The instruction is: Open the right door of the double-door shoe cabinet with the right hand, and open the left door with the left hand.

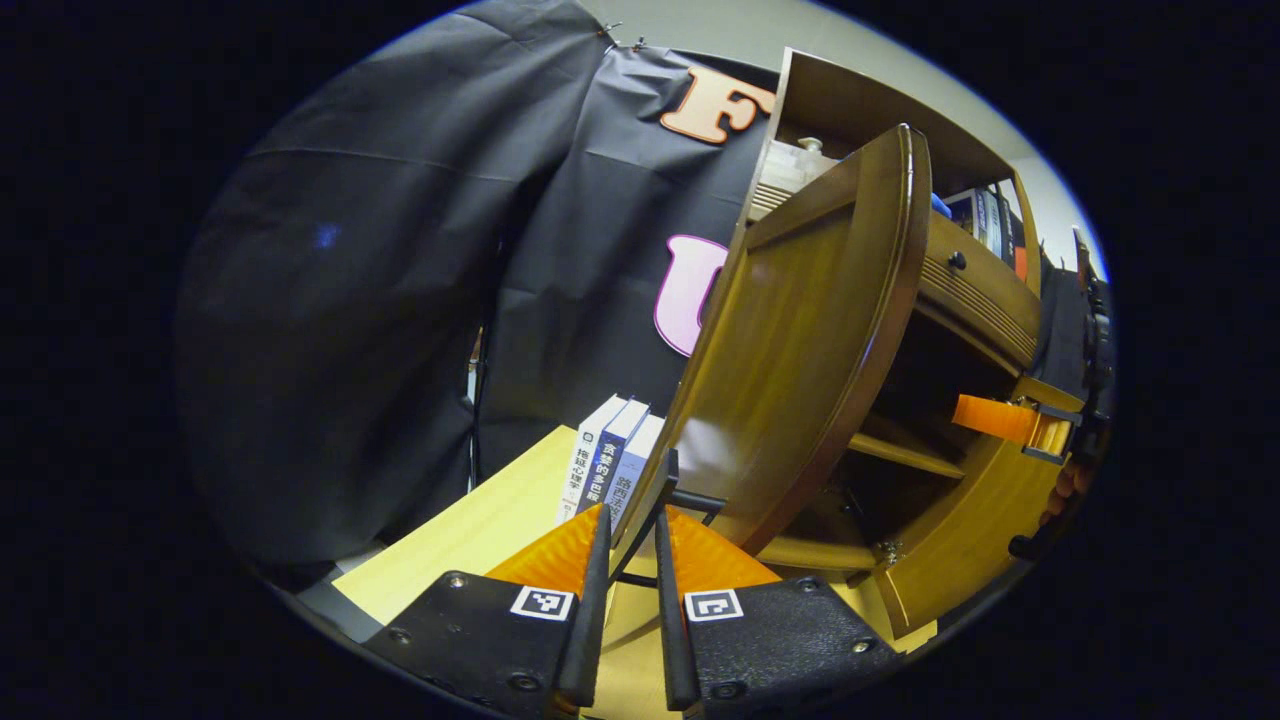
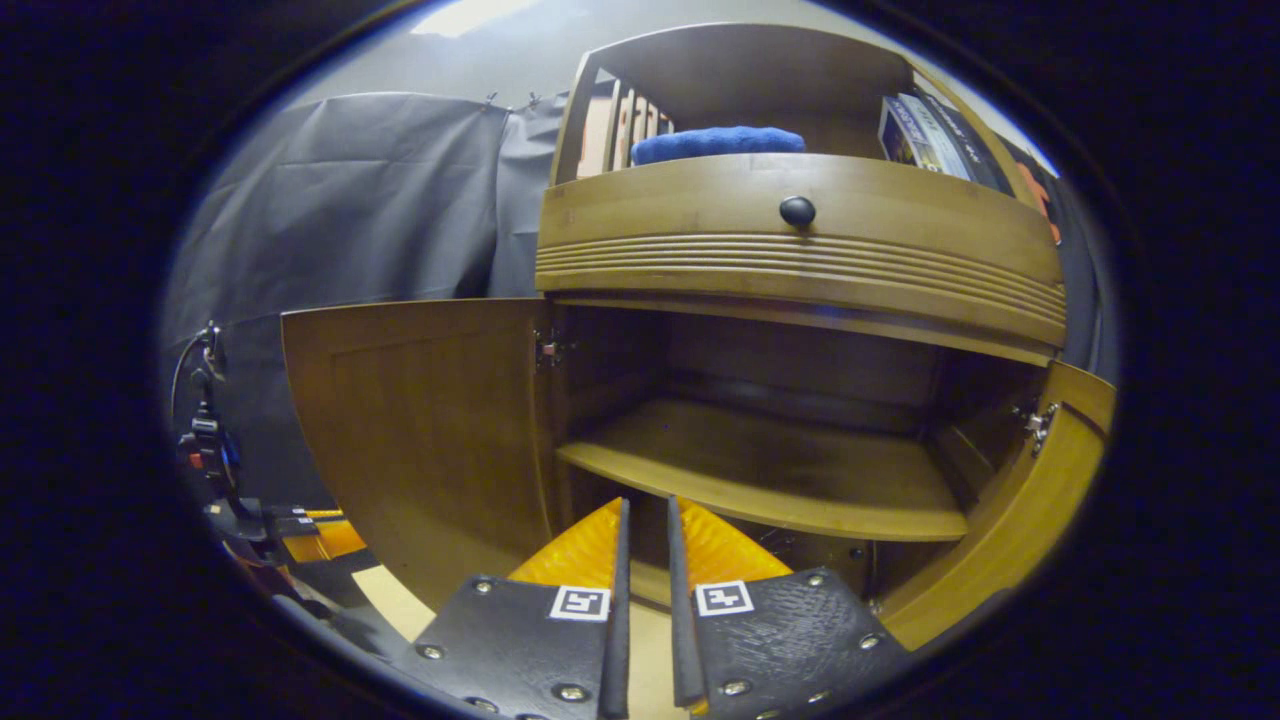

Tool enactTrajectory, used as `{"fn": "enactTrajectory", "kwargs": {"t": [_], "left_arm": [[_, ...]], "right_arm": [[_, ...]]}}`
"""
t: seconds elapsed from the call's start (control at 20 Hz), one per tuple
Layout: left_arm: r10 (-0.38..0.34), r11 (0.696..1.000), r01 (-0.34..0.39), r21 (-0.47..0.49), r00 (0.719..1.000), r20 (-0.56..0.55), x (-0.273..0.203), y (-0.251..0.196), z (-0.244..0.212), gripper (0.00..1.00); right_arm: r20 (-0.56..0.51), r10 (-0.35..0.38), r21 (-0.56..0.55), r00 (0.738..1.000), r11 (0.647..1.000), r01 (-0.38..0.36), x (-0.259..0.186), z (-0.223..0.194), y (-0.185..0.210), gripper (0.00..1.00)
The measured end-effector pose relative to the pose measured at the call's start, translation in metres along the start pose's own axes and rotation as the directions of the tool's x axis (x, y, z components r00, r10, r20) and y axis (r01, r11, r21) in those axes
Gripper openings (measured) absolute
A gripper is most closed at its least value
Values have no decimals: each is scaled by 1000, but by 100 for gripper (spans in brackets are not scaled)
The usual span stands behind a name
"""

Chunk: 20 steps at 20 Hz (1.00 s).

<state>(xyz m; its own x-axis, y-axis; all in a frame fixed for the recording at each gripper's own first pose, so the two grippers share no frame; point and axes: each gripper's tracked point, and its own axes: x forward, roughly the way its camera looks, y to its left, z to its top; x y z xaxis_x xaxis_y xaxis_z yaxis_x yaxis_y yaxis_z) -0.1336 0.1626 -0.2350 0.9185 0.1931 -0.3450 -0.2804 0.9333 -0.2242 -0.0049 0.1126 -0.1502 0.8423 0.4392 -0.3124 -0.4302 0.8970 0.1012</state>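
Note:
The wooden shoe cabinet [image 2: 800, 260] has both lower doors swung out. In the left gripper view the left door [image 1: 800, 330] fills the middle, and my left gripper [image 1: 632, 515] is shut on its dark handle [image 1: 668, 478], which runs between the fingers. The right door [image 1: 960, 540] stands open at the lower right, with the other gripper [image 1: 995, 416] and a hand by its top edge. In the right gripper view my right gripper [image 2: 647, 505] points into the open cabinet, its jaws nearly together with nothing between them. There the left door [image 2: 420, 430] is on the left and the right door [image 2: 1040, 500] on the right.
Inside the cabinet is a bare shelf [image 2: 780, 470]. Above it are a drawer with a round black knob [image 2: 797, 210] and an upper shelf holding a blue cloth [image 2: 715, 143] and books [image 2: 920, 130]. More books [image 1: 610, 450] stand on the pale tabletop [image 1: 470, 530] beside the left door.

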Motion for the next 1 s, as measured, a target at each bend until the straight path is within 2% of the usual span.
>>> {"fn": "enactTrajectory", "kwargs": {"t": [0.1, 0.2, 0.35, 0.4, 0.45, 0.65, 0.75, 0.8, 0.85, 0.9, 0.95, 1.0], "left_arm": [[16, 1000, -16, 26, 1000, 8, -4, 4, 3, 26], [36, 998, -36, 46, 999, 19, -6, 9, 7, 26], [73, 997, -75, 23, 996, 51, -10, 20, 19, 27], [88, 996, -89, 7, 994, 71, -11, 26, 27, 27], [105, 994, -105, -3, 991, 88, -13, 32, 33, 27], [134, 990, -129, -49, 984, 117, -10, 40, 41, 27], [152, 987, -143, -76, 981, 122, -10, 42, 42, 27], [160, 985, -151, -79, 979, 125, -9, 43, 43, 31], [164, 985, -156, -75, 979, 123, -10, 44, 44, 27], [179, 983, -172, -64, 976, 123, -10, 48, 45, 27], [207, 978, -202, -53, 970, 124, -8, 55, 46, 18], [234, 972, -230, -46, 965, 122, -9, 61, 47, 34]], "right_arm": [[5, 3, -10, 1000, 1000, -3, 4, 1, 4, 17], [21, -24, -21, 999, 999, 25, 8, 6, -2, 17], [62, -106, -25, 992, 994, 108, 8, 16, -19, 17], [76, -102, -12, 992, 995, 103, 7, 18, -19, 26], [86, -101, 4, 991, 995, 102, 8, 22, -21, 23], [154, -129, 42, 980, 991, 124, 8, 37, -32, 97], [180, -139, 44, 974, 990, 133, 6, 45, -34, 96], [187, -144, 40, 972, 989, 139, 4, 46, -36, 96], [190, -150, 35, 970, 989, 145, 4, 47, -39, 97], [187, -154, 31, 970, 988, 151, 3, 45, -42, 97], [183, -159, 29, 970, 987, 156, 2, 43, -44, 98], [180, -165, 30, 970, 986, 162, 0, 41, -47, 97]]}}
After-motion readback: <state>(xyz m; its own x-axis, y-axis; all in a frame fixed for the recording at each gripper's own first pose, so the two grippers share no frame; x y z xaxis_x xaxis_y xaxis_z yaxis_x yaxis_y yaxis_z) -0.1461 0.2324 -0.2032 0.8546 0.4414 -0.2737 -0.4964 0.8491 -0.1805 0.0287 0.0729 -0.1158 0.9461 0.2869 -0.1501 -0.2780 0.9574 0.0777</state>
